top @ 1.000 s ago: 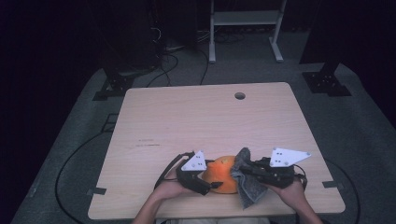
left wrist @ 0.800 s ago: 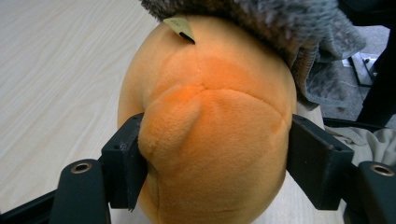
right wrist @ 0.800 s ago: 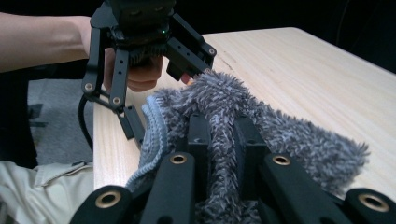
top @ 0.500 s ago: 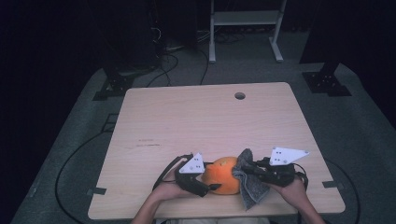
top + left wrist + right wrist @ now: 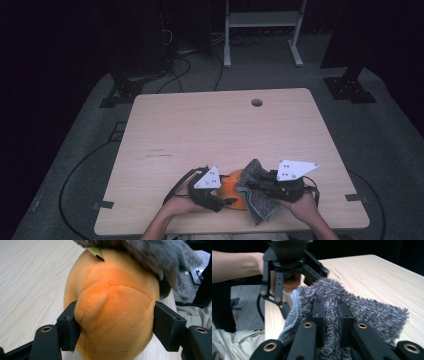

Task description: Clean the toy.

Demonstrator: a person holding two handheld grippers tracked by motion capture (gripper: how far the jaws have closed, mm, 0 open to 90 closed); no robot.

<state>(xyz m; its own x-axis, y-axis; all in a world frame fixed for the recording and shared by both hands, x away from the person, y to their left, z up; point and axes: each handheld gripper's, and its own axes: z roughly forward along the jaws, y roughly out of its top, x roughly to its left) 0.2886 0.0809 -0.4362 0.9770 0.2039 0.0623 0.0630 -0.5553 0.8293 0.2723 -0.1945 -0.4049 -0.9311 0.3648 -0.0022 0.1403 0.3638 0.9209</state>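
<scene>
An orange plush toy (image 5: 231,186) (image 5: 112,305) sits near the table's front edge. My left gripper (image 5: 226,201) (image 5: 113,325) holds it from the left. Its jaws have just been closing, and both pads now press into the plush's sides. My right gripper (image 5: 254,184) (image 5: 331,312) is shut on a shaggy grey cloth (image 5: 259,202) (image 5: 367,310). The cloth lies against the right and top of the plush and hangs down in front. In the left gripper view the cloth (image 5: 150,255) covers the toy's upper end, beside a small yellow tag (image 5: 96,252).
The light wooden table (image 5: 215,130) has a round cable hole (image 5: 257,102) at the back right. A white metal stand (image 5: 260,30) and cables (image 5: 185,60) lie on the dark floor beyond. The person's forearms come in over the front edge.
My right gripper has shifted slightly left with the cloth, closer over the plush. The left hand has stayed in place on the toy.
</scene>
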